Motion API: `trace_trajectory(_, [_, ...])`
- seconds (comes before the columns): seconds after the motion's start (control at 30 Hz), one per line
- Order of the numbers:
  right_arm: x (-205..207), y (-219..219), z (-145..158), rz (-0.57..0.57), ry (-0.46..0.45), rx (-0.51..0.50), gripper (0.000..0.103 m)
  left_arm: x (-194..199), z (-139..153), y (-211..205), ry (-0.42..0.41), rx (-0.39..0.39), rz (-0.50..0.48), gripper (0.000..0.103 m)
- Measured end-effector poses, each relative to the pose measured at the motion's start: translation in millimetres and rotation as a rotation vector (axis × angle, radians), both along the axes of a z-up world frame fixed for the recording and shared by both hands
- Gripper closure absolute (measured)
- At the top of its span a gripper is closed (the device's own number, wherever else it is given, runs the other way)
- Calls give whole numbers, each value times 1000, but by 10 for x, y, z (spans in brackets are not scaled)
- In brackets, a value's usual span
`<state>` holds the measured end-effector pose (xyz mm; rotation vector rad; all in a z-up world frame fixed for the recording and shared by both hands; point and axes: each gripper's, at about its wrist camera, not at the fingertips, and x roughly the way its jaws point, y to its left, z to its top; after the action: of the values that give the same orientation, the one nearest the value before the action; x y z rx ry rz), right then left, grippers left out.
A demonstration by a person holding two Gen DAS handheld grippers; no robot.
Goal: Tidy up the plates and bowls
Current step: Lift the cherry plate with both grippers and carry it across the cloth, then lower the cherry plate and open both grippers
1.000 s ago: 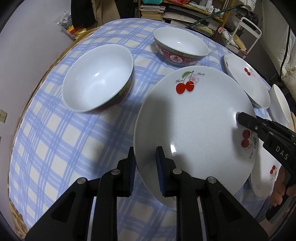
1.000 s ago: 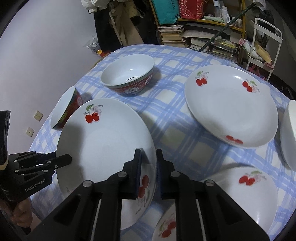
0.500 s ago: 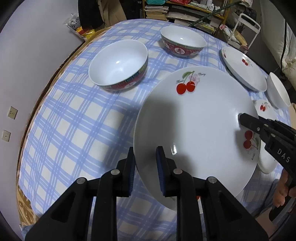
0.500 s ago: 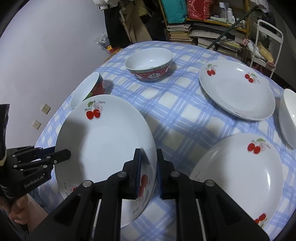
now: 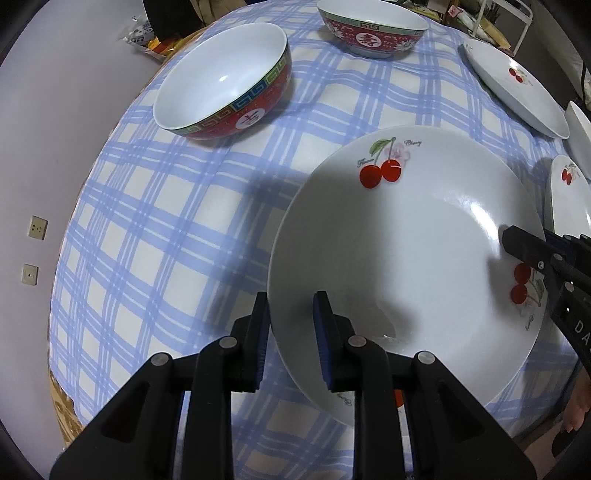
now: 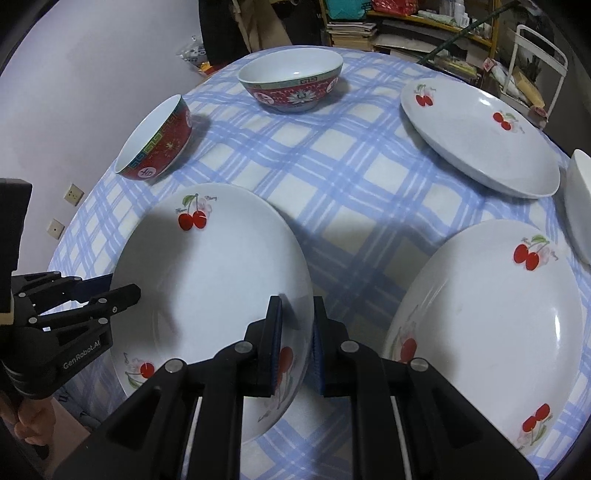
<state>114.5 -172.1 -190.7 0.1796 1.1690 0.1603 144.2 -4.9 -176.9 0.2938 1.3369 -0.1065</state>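
Note:
A white cherry plate (image 5: 406,258) (image 6: 210,288) hangs low over the blue checked tablecloth (image 5: 166,240), carried by both grippers. My left gripper (image 5: 291,314) is shut on its near-left rim. It also shows at the left of the right wrist view, left gripper (image 6: 118,290). My right gripper (image 6: 297,317) is shut on the opposite rim, by a cherry print; in the left wrist view the right gripper (image 5: 517,240) reaches in from the right. A second cherry plate (image 6: 487,325) lies on the cloth just right of the held one.
Two red-patterned bowls stand beyond: one at the left (image 5: 221,85) (image 6: 155,144), one further back (image 5: 373,29) (image 6: 291,81). A third cherry plate (image 6: 480,136) and a white bowl (image 6: 580,206) sit at the right. The round table's edge curves close on the left; cluttered shelves stand behind.
Both grippers have carried the plate leftward and slightly down, off from above the near plate, which now lies fully uncovered to its right. The grip on both rims is unchanged.

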Motion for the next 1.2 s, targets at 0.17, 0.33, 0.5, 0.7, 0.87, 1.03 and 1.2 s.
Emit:
trace_trajectory(0.17, [-39,-18,24,2,8,4,87,-24,-10,24,24,-17,5,80])
trace_trajectory(0.33, [-91,-34,50,-5,21,9,87,-76,-4,-16,19,-2,-11,80])
trace_trajectory(0.5, [-62,-19,-13,-7,31,-9,86,-88,-1,-32,13,4,1,80])
trace_trajectory(0.7, [-84,-25,174,14,-41,-75,86,-201,272,-186,-129,44,-37,80])
trace_trajectory(0.87, [-199,-279,564,-36,-146,-61,85,-304,517,-461,-244,83,-131,72])
trace_trajectory(1.03, [-326,-664,838,-105,-181,-97,48,-368,802,-790,-354,92,-226,50])
trace_trajectory(1.2, [-497,-1134,1000,-206,-197,-112,19,-333,978,-1069,-400,64,-280,26])
